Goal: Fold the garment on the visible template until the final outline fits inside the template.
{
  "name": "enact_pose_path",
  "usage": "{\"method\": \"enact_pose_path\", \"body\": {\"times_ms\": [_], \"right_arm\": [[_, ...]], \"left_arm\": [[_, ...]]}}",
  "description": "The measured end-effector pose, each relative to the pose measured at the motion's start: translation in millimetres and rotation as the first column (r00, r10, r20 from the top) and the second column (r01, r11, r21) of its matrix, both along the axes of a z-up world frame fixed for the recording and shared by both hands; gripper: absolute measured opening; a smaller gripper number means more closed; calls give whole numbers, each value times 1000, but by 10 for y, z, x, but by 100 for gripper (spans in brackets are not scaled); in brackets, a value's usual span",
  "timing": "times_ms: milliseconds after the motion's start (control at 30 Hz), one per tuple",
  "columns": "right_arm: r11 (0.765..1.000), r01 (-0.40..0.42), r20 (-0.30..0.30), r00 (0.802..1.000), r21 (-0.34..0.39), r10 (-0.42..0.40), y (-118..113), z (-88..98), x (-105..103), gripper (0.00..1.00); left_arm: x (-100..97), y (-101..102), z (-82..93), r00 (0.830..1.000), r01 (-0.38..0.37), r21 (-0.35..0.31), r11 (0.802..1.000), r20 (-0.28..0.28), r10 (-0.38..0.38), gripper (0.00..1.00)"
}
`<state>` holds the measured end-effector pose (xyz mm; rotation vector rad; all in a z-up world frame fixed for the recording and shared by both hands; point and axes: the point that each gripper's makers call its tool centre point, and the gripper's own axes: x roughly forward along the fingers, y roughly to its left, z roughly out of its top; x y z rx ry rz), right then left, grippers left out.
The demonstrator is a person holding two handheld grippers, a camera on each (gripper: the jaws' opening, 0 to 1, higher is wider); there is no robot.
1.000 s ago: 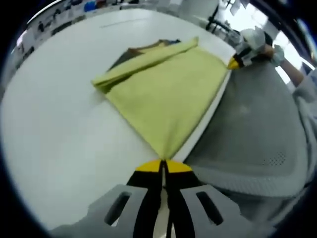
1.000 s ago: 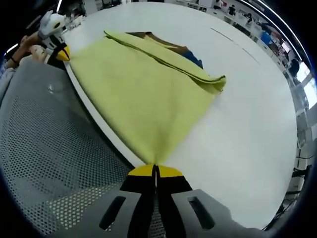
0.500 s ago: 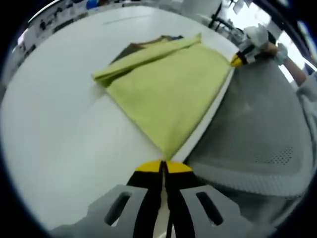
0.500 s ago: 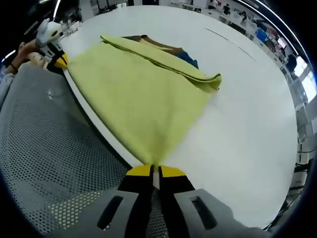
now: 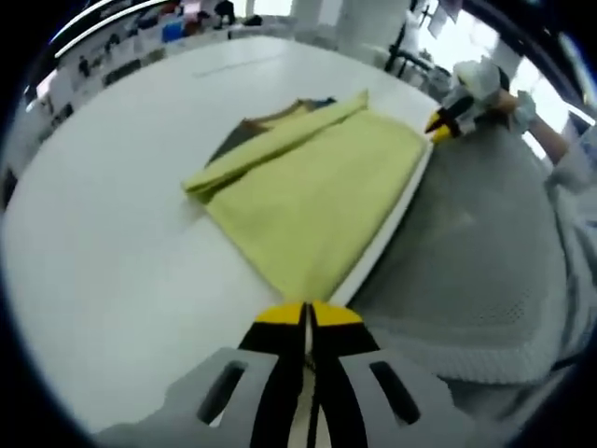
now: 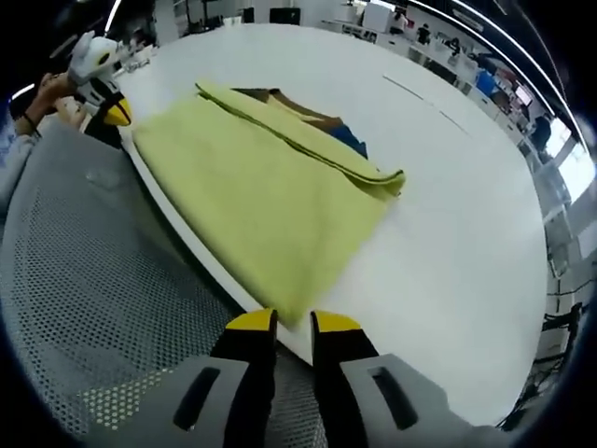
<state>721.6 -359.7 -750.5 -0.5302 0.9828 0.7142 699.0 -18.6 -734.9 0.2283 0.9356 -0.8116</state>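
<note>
The folded garment lies just ahead of the right hand-held gripper — jaws parted (holding nothing).

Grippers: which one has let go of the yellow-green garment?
The right gripper: its jaws stand apart, clear of the garment. The left gripper is shut at its near corner.

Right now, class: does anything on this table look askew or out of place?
Yes. The yellow garment lies at the table's near edge, with its corner reaching the rim by the right gripper. Its far fold sits crooked, leaving brown and blue patches poking out beyond it.
</note>
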Motion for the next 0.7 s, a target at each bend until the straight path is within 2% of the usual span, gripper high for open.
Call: {"method": "enact_pose_path", "body": {"times_ms": [100, 233, 333, 467, 600, 700], "right_arm": [[1000, -7, 24, 1000, 15, 7, 60, 95, -14, 17], [1000, -11, 50, 999, 29, 10, 124, 189, -20, 20], [999, -15, 68, 998, 44, 12, 180, 255, -28, 25], [994, 13, 81, 996, 109, -22, 263, 336, -30, 35], [994, 13, 106, 994, 107, -24, 263, 389, -49, 41], [994, 8, 125, 992, 108, -21, 277, 432, -67, 46]], "left_arm": [[49, -33, 118, 999, -4, -29, 1000, 42, 5, 0], [95, -44, 235, 995, 10, -33, 999, 99, -7, 1], [100, -43, 303, 992, 16, -36, 999, 123, -11, 9], [88, -43, 430, 987, 19, -59, 998, 161, -9, 12], [62, -24, 503, 982, 24, -56, 998, 190, -13, 23], [17, -2, 489, 982, 45, -29, 999, 186, -38, 25]]}}
